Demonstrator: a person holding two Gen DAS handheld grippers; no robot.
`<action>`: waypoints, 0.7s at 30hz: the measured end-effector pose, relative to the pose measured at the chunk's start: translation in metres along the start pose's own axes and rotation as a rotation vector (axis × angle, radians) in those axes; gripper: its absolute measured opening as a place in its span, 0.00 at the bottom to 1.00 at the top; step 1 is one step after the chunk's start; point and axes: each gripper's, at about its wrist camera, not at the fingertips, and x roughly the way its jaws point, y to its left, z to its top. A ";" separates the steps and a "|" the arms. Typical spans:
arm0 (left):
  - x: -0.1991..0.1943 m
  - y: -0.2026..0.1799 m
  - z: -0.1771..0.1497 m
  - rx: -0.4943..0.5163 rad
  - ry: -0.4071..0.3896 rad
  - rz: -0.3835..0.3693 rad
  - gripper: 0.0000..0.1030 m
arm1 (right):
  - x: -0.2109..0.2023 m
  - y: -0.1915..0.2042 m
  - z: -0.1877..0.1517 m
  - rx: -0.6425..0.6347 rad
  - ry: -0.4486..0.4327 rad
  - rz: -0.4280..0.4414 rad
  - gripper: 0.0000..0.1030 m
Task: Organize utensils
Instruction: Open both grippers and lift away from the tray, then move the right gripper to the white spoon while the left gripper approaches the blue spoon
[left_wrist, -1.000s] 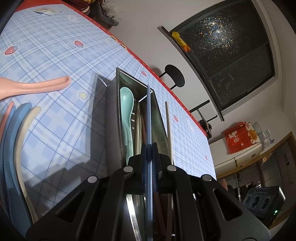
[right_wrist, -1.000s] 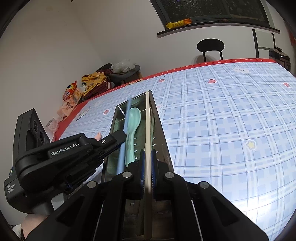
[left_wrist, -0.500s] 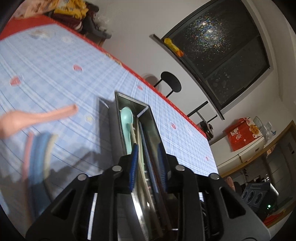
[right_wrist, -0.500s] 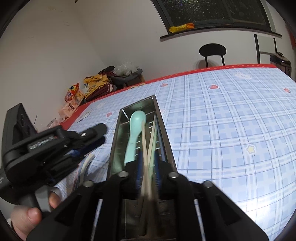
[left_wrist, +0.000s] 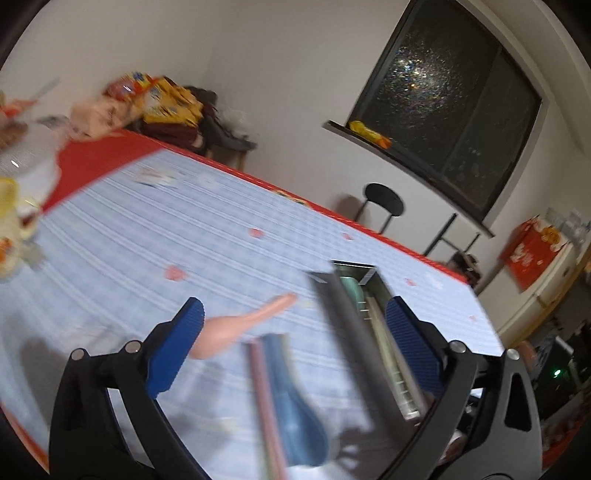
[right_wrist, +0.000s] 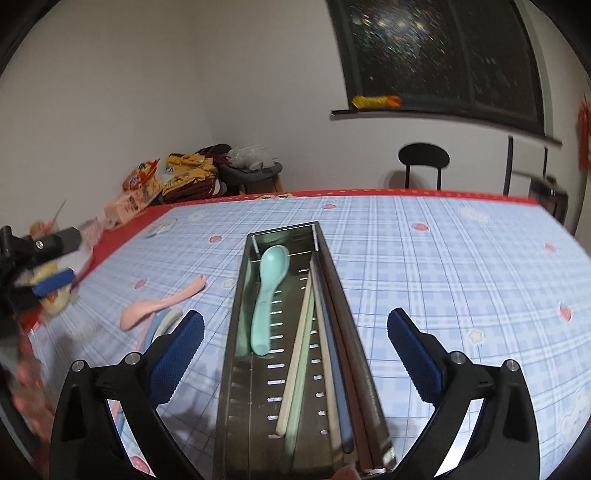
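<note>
Utensil tray (right_wrist: 258, 369), steel, centre of worktop (right_wrist: 443, 280): holds mint spoon (right_wrist: 267, 291) and several chopsticks (right_wrist: 321, 332).
Outstanding, at its 9 o'clock: pink spoon (right_wrist: 162, 302), blue spoon (left_wrist: 295, 406).
Left gripper (left_wrist: 295, 332), right gripper (right_wrist: 295, 332): jaws opening, nothing between.
Legible writing: none.

both grippers (left_wrist: 293, 325) (right_wrist: 295, 332) released chopsticks (right_wrist: 325, 354), opening
</note>
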 end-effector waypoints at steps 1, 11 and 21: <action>-0.005 0.007 0.001 0.012 -0.002 0.015 0.94 | -0.002 0.005 -0.001 -0.025 -0.009 -0.009 0.94; -0.047 0.061 -0.010 0.240 0.016 0.114 0.94 | -0.035 0.049 -0.007 -0.115 -0.043 -0.015 0.94; -0.039 0.050 -0.046 0.397 0.098 0.010 0.94 | -0.049 0.092 -0.026 -0.160 0.095 0.123 0.63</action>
